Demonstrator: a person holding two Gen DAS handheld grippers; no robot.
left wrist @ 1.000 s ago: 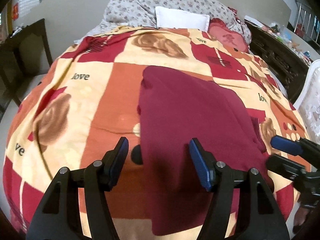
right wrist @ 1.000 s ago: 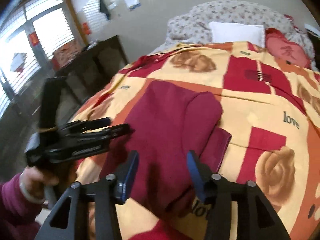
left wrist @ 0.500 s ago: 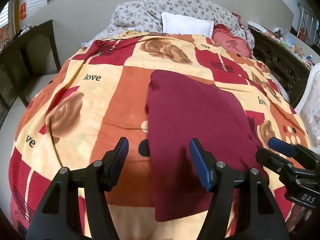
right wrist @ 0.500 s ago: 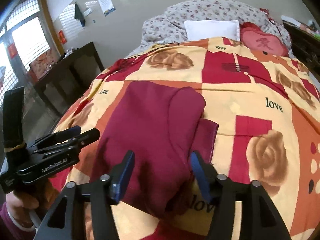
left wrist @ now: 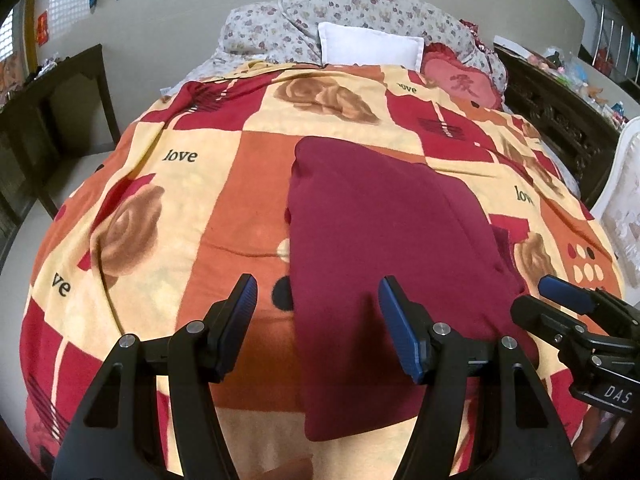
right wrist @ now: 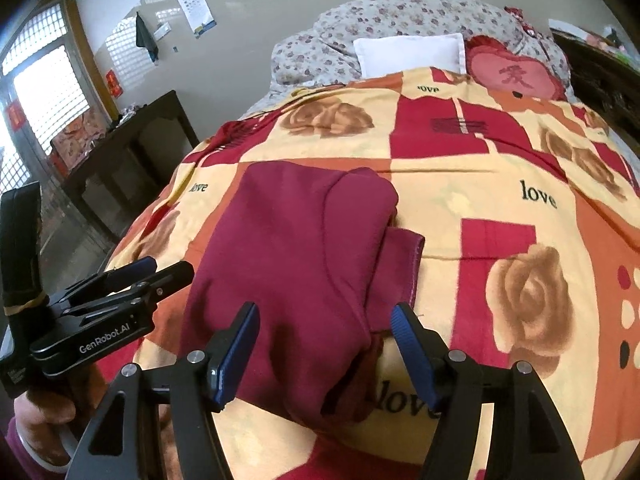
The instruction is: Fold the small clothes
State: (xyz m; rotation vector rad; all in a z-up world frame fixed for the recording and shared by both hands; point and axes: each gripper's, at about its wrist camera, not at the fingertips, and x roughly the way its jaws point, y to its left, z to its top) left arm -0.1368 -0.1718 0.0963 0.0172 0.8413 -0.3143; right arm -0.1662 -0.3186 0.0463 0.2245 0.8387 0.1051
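Note:
A dark red garment (left wrist: 384, 240) lies folded lengthwise on the patterned blanket (left wrist: 160, 208), near the bed's foot. In the right wrist view the same garment (right wrist: 288, 256) shows a sleeve end (right wrist: 396, 264) sticking out at its right side. My left gripper (left wrist: 318, 320) hovers open above the garment's near left edge, nothing between its fingers. My right gripper (right wrist: 324, 344) is open too, above the near right corner, with no cloth pinched. Each gripper also appears from the side in the other view: the right gripper (left wrist: 560, 300) and the left gripper (right wrist: 152, 272).
Floral bedding (left wrist: 360, 16), a white pillow (left wrist: 372, 46) and a red heart cushion (left wrist: 464, 80) lie at the head of the bed. A dark wooden table (right wrist: 132, 152) stands left of the bed, a carved dark headboard (left wrist: 556, 120) and white furniture (left wrist: 624, 200) to the right.
The right gripper's jaws have widened and it has rolled level, swinging its view right. The left gripper's view tilted slightly; the garment lies as before.

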